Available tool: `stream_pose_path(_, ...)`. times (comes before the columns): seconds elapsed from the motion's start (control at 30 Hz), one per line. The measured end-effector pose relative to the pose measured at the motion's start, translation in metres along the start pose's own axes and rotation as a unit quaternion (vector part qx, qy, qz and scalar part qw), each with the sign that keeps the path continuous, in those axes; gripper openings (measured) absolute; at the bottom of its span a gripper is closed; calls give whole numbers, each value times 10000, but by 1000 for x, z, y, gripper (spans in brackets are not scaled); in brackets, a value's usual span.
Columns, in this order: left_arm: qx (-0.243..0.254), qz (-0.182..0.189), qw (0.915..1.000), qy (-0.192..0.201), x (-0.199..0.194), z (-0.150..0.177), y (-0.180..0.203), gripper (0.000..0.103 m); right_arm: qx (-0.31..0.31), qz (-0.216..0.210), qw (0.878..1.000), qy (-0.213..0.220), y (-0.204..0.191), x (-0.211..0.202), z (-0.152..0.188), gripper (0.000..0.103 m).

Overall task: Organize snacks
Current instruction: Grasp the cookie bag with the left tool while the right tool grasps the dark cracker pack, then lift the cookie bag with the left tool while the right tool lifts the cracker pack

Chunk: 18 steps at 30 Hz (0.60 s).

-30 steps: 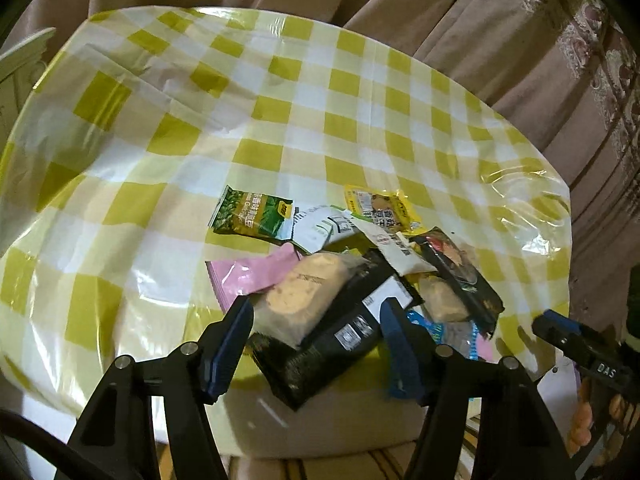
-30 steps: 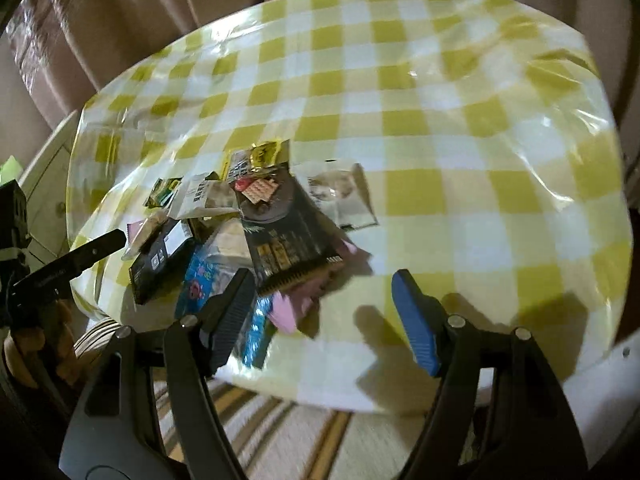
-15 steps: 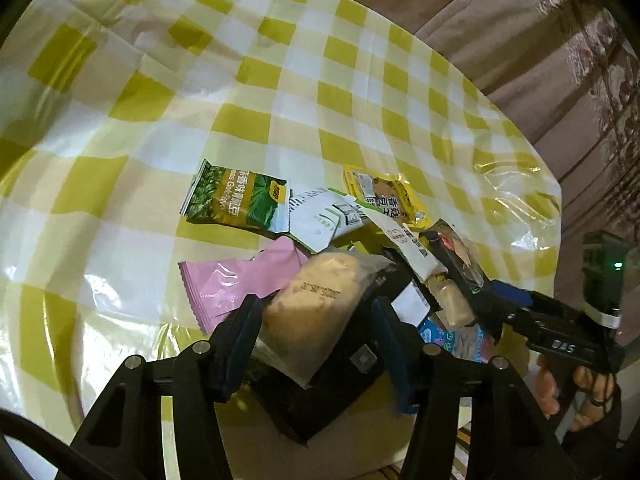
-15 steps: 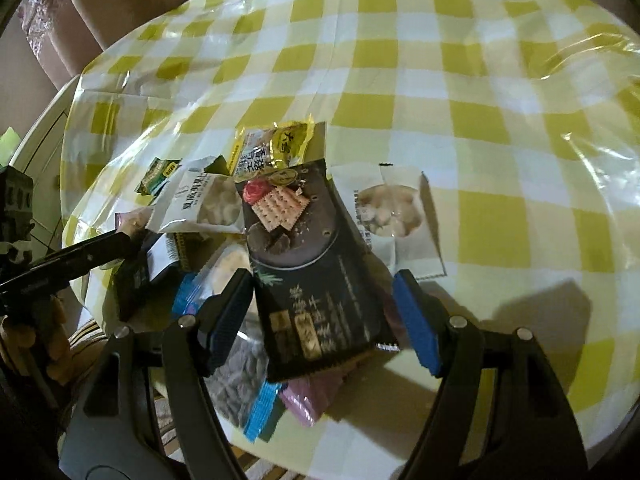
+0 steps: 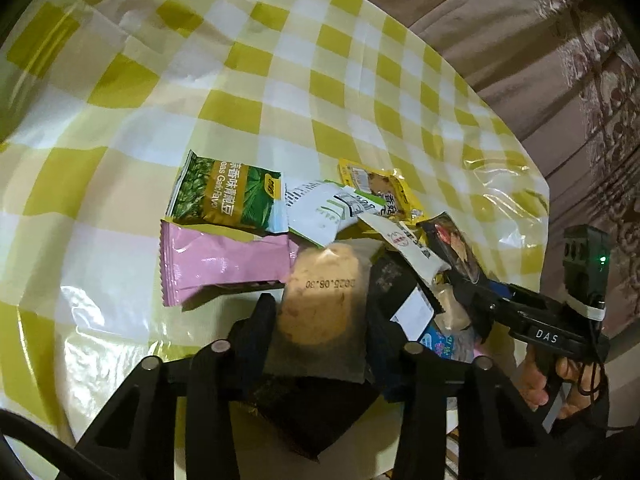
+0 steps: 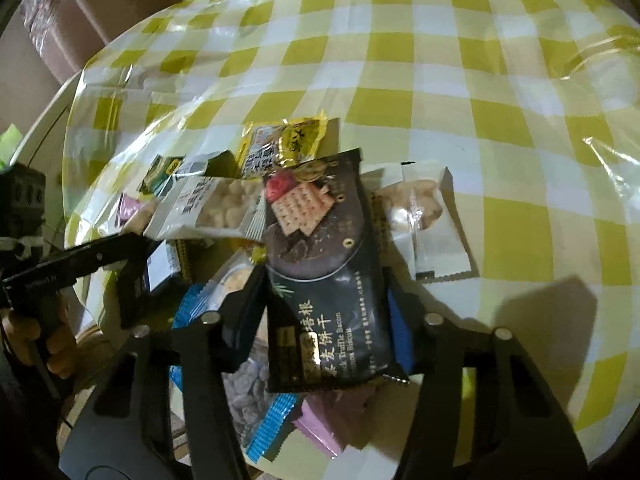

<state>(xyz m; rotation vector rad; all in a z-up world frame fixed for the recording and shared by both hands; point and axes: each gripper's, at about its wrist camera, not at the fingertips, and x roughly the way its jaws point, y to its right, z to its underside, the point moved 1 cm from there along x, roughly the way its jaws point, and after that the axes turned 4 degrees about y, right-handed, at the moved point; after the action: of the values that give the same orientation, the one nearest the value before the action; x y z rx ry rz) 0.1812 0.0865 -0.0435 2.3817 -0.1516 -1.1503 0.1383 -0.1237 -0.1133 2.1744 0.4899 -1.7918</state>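
Left wrist view has the clear packet with a round tan cookie [image 5: 320,312] low in the centre of the frame, lying on a black packet in the pile of snacks at the near edge of the table; the left gripper [image 5: 320,320] has this packet between its two fingers, the jaws closing on it, and the pads seem to touch its sides. Just left of it lies a pink wrapper [image 5: 224,264], above that a green pea bag [image 5: 228,200], and to the upper right a yellow packet [image 5: 380,184]. Right wrist view shows the black cracker packet [image 6: 324,272] in the middle of the frame, on top of the pile, between the fingers of the right gripper [image 6: 324,312], whose jaws are closing against its long edges. A white packet of pale balls [image 6: 424,216] lies just right of it. Under everything is the yellow checked tablecloth [image 6: 460,80], with curtains [image 5: 520,40] behind.
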Motion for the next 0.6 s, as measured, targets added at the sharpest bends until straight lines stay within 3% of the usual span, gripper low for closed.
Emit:
stream_pose_path(0.4,184,-233,9991,312,-35,20,23,39,96,173,9997,128,0,-35,25,53)
stream_pose_path(0.6,369,-544,9978,60,-32,33,39,40,94,144,9998,101,-5,-52,42,53)
